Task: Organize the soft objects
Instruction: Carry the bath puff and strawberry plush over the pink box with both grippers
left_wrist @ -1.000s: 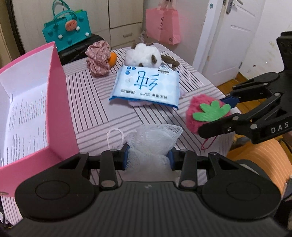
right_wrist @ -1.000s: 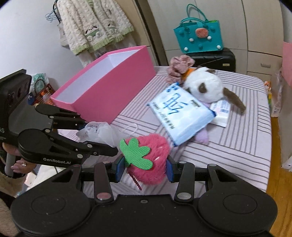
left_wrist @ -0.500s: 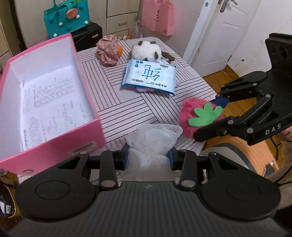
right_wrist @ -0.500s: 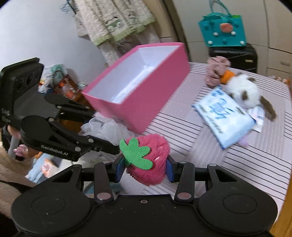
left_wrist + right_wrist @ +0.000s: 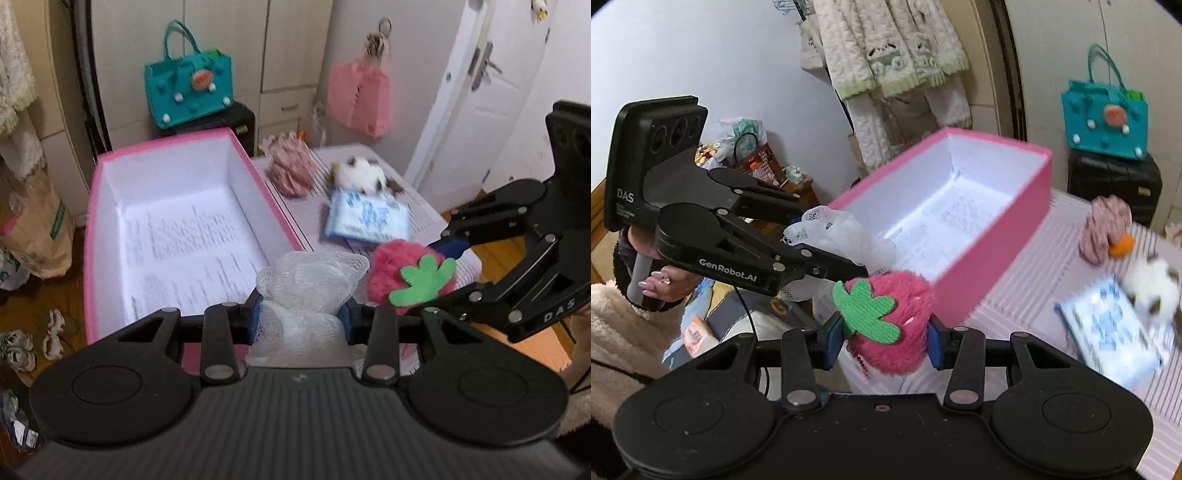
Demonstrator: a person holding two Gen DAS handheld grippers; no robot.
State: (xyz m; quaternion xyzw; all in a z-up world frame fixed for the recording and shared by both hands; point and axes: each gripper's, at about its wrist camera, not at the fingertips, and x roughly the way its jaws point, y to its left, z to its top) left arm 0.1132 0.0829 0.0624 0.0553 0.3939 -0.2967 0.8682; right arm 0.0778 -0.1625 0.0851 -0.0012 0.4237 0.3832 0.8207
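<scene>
**2 grippers, 2 soft things held at the pink box**

2 soft objects are off the table and pinched in the person's grippers. The left gripper point(image 5: 301, 314) has its jaws pressed in on a white mesh bath pouf point(image 5: 308, 291), which bulges out above the blue pads point(image 5: 253, 314). The pouf hangs at the near right corner of the pink box point(image 5: 92, 236), partly over its rim. In the right wrist view the same left gripper point(image 5: 834, 254) reaches in from the left with the pouf point(image 5: 834, 232) just above the box's near end.

The right gripper point(image 5: 882, 338) is clamped on a pink plush strawberry point(image 5: 897, 332) with a green felt leaf point(image 5: 866, 310) on its front. The strawberry sits beside the box's near corner point(image 5: 964, 291), outside the box, and close beside the pouf. From the left wrist view the right gripper point(image 5: 439, 273) comes in from the right, holding the strawberry point(image 5: 391, 269) over the table edge.

The box is open, white inside, with a printed sheet lying on its floor point(image 5: 184, 251).

On the striped table point(image 5: 314, 206) remain 3 blurred items: a pinkish frilly cloth bundle point(image 5: 291, 173), a white-and-brown plush animal point(image 5: 360, 175) and a blue-and-white soft packet point(image 5: 367, 218), the plush touching the packet's far edge.

A teal handbag point(image 5: 188, 92) stands on a black case behind the box.
</scene>
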